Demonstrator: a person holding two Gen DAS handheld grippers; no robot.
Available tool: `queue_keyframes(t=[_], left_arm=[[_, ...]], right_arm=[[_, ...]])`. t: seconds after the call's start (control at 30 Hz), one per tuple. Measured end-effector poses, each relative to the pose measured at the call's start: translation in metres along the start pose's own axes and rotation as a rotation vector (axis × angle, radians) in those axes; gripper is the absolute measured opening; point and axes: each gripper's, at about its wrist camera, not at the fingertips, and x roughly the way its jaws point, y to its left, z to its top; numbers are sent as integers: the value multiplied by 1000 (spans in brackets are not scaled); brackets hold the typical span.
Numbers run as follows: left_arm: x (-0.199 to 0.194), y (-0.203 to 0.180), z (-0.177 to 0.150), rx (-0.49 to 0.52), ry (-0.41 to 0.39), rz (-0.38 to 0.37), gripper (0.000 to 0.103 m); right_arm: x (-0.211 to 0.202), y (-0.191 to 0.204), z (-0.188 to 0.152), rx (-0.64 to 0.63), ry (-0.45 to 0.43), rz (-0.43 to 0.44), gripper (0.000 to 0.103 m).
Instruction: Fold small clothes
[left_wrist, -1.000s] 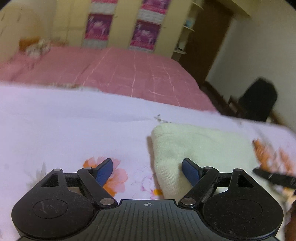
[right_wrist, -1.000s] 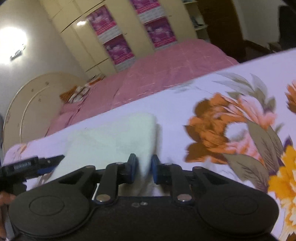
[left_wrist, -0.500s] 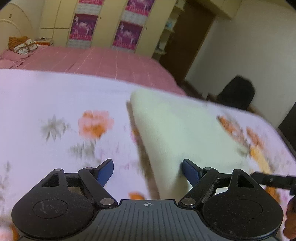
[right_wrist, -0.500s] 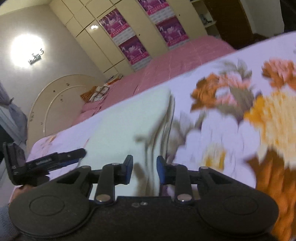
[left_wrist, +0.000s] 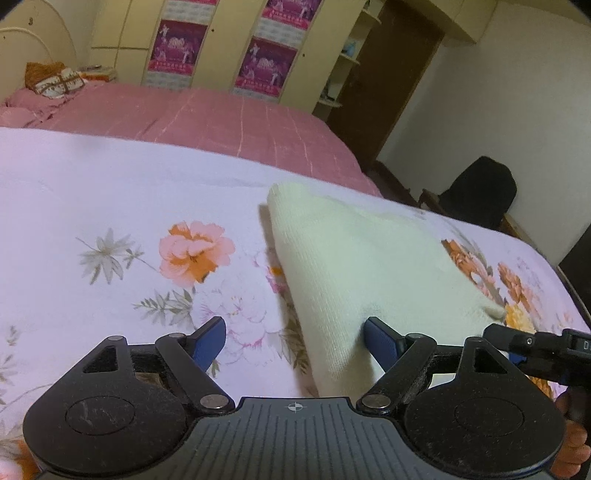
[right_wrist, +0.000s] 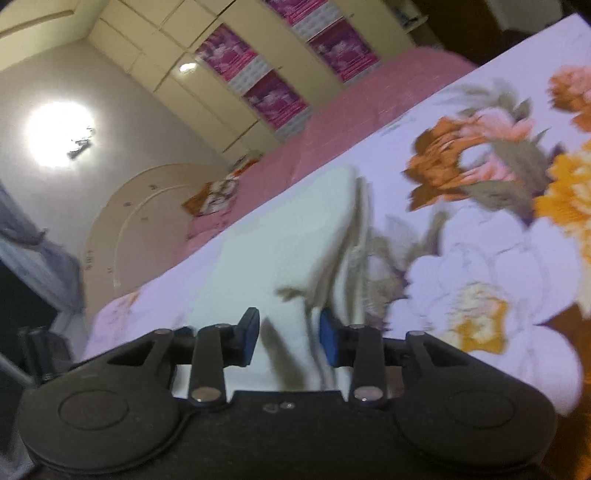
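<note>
A cream knitted garment (left_wrist: 373, 258) lies folded on the floral bedsheet (left_wrist: 110, 206). My left gripper (left_wrist: 295, 338) is open, its jaws wide, straddling the garment's near left corner; the right pad (left_wrist: 380, 338) touches the fabric. In the right wrist view the same garment (right_wrist: 291, 251) lies ahead. My right gripper (right_wrist: 288, 339) is open with a moderate gap, and the garment's near right edge runs between its pads. The right gripper's tip (left_wrist: 532, 341) shows at the left wrist view's right edge.
A pink bed (left_wrist: 207, 114) lies behind the floral sheet, with wardrobes (left_wrist: 221, 48) beyond. A dark chair (left_wrist: 476, 192) stands at the right by the wall. A round headboard (right_wrist: 140, 214) and wall lamp (right_wrist: 59, 133) show in the right wrist view.
Both grippers pulled back and rose, so more of the garment shows. The right gripper's jaws widened from nearly shut. The left stayed wide open.
</note>
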Motion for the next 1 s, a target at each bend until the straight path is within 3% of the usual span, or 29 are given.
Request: queue_keyframes(t=[0.07,0.1,0.23,0.4,0.47,0.57,0.7,0.8,0.87,0.9,1.0], left_arm=[[2,-1,-1,-1,7,-5,81],[2,-2,-1,-2,10,-5,81],[-9,-9,-4,27,25,-22,81],[-10,-22,-25,145,42,44,81],[-18,-25,-24,136,38,48,81],[-45,-28,-29,146,-28,27,81],[-56,-32,-53,182,13,38,81],[-63,-37,-80,213,23,44,81],[-72,-39,-90,243,13,57,81],[-78,-39,-92,248,15,59,81],[-94,-33,-86,260,-1,46,81]], right_arm=[[5,-4,-1,12,26,22,32],[8,-6,-2,11,29,-3,17],[1,1,-5,-5,39,-38,9],[-13,1,-14,-32,81,-116,9],[-7,-3,-16,-24,77,-126,9],[-19,9,-14,-53,26,-154,23],[-51,46,-33,-268,-49,-220,22],[-56,57,-64,-373,8,-207,21],[-49,58,-86,-459,65,-305,21],[-52,57,-95,-496,50,-327,23],[-67,53,-95,-449,49,-318,28]])
